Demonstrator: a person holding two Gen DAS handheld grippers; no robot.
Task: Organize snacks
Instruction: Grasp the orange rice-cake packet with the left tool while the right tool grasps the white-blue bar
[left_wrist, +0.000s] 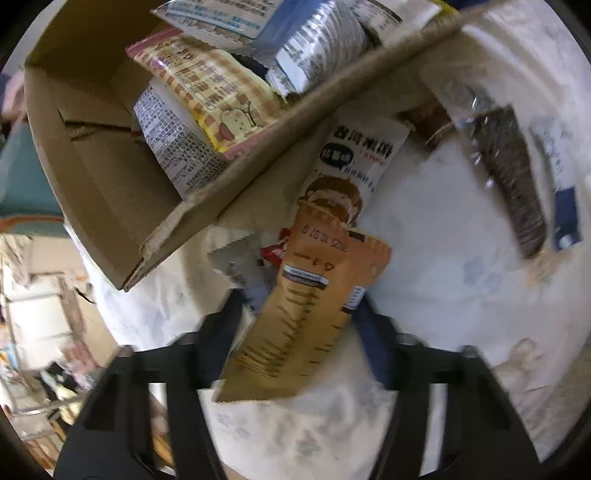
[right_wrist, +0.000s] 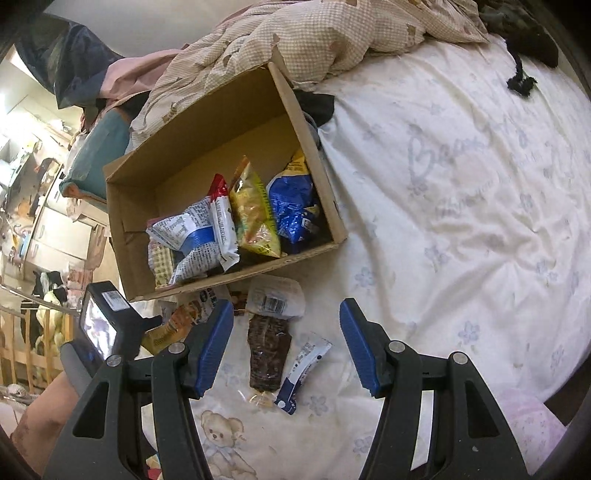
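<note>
Two blue-padded fingers of the left gripper (left_wrist: 301, 306) stand on either side of an orange snack packet (left_wrist: 306, 314); motion blur hides whether the pads actually press it. Its print is too smeared to read, apart from a stamped date-like code near the top. Beyond it a white packet (left_wrist: 354, 162) with Chinese characters and a cartoon face lies against the outside of the cardboard box (left_wrist: 110, 206), partly covered by the orange one. Inside the box, a checked yellow packet (left_wrist: 218, 99) and silver wrappers with dense small print are cut off by the frame edge. The right gripper (right_wrist: 286, 347) hangs spread wide and empty, tilted steeply down over the bedsheet (right_wrist: 461, 221), above a dark biscuit pack (right_wrist: 267, 354) and a small blue-and-white sachet (right_wrist: 301, 373). Faint cursive on the sheet is illegible.
</note>
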